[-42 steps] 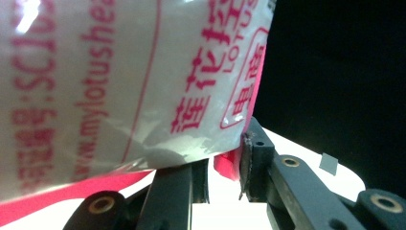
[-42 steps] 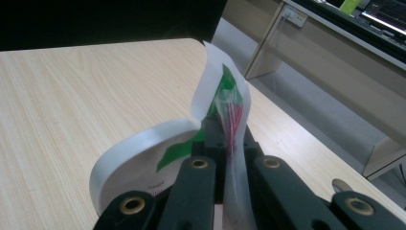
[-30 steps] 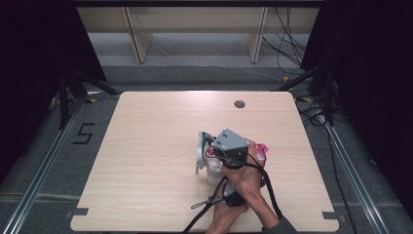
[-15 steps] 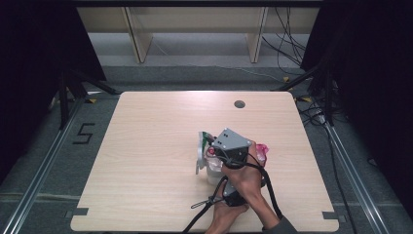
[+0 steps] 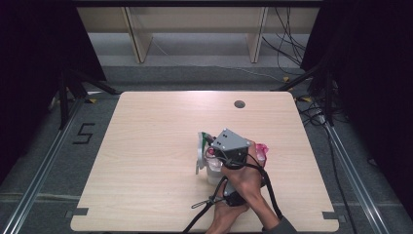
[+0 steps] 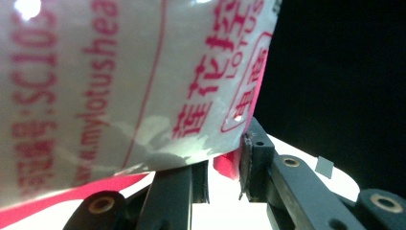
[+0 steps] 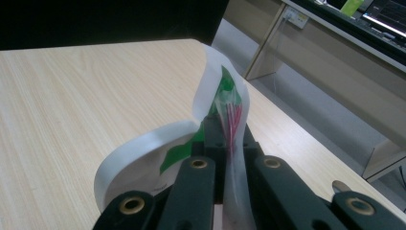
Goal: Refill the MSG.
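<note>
Light wood table [image 5: 146, 161]; plastic packet [image 5: 207, 161] rests on it.

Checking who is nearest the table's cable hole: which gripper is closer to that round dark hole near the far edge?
Right. The right gripper, shut on a white and green bag, sits closer to the hole. The left gripper holds a red-printed bag nearer the person.

Even overhead light falls on the wooden table [image 5: 146, 146] in the high view, with a pale sheen near its far edge; the surroundings sink into near-black. In the left gripper view the printed plastic bag [image 6: 119, 81] is blurred, with glare at top left. The right gripper view has a soft background.
</note>
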`<state>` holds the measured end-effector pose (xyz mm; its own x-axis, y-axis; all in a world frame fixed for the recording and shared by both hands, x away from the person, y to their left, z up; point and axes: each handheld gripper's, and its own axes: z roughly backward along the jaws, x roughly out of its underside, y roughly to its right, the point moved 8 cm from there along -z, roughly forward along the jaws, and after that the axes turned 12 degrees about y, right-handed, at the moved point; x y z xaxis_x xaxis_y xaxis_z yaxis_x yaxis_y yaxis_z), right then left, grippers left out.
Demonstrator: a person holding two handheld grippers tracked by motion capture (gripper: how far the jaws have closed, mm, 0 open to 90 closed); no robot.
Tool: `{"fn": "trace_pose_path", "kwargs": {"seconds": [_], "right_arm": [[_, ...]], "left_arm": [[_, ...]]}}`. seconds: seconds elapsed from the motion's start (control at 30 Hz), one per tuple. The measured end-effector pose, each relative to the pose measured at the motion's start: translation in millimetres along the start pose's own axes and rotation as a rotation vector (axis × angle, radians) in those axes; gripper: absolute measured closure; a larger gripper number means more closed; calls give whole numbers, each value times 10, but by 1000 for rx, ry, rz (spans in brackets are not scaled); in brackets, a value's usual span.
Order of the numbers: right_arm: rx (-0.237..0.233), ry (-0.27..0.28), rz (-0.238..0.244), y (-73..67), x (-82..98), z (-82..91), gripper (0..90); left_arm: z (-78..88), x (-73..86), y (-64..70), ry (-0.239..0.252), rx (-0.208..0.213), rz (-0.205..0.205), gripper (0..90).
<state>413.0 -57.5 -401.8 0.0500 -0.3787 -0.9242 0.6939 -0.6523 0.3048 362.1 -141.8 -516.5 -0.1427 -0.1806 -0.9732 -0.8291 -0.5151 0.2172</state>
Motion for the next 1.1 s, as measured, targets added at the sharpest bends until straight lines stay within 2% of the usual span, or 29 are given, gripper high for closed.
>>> {"fn": "trace_pose_path", "kwargs": {"seconds": [0.03, 0.07, 0.1, 0.13, 0.17, 0.2, 0.43, 0.47, 0.53, 0.57, 0.73, 0.77, 0.83, 0.9, 1.0, 1.1], "right_arm": [[-11, -3, 13, -7, 3, -5, 894], [-9, 1, 12, -4, -3, -4, 894], [-9, 4, 11, 7, -14, 6, 894], [-10, 6, 7, 11, -22, 14, 894], [-11, 10, -5, 17, -34, 23, 894], [-9, 13, 1, 28, -42, 29, 893], [-16, 12, -4, 34, -40, 36, 894], [-13, 9, -23, 32, -37, 43, 893], [-16, 13, -12, 49, -36, 34, 894], [-12, 14, 8, 67, -32, 31, 894], [-13, 21, 20, 73, -42, 31, 893], [-12, 17, -14, 52, -43, 40, 894], [-15, 15, -10, 58, -33, 32, 894], [-20, 6, -4, 67, -7, 16, 894], [-20, 11, -35, 66, -21, 35, 894], [-18, 14, -18, 71, -25, 30, 894]], "left_arm": [[-7, -6, 6, 8, -4, 11, 758], [20, 6, -9, -29, 8, -17, 758], [9, -4, 8, -10, 7, 0, 758], [-33, -32, 41, 45, -10, 47, 758], [0, -2, -16, -7, -13, -19, 758], [-1, 0, -17, -9, -8, -21, 758], [-2, 5, -12, -3, -10, -16, 759], [-4, 6, -12, -2, -10, -15, 759], [-3, 10, -5, 0, -1, -5, 759], [-3, 10, -5, 2, -4, -4, 759], [-3, 8, -9, -2, -10, -10, 760], [-4, 6, -11, 0, -11, -15, 760], [-1, 16, -6, -7, 2, -7, 760], [-10, 19, -7, -1, -3, -5, 759], [-13, 14, -9, 0, -12, -10, 760], [-18, 15, -9, 0, -13, -8, 760]]}}
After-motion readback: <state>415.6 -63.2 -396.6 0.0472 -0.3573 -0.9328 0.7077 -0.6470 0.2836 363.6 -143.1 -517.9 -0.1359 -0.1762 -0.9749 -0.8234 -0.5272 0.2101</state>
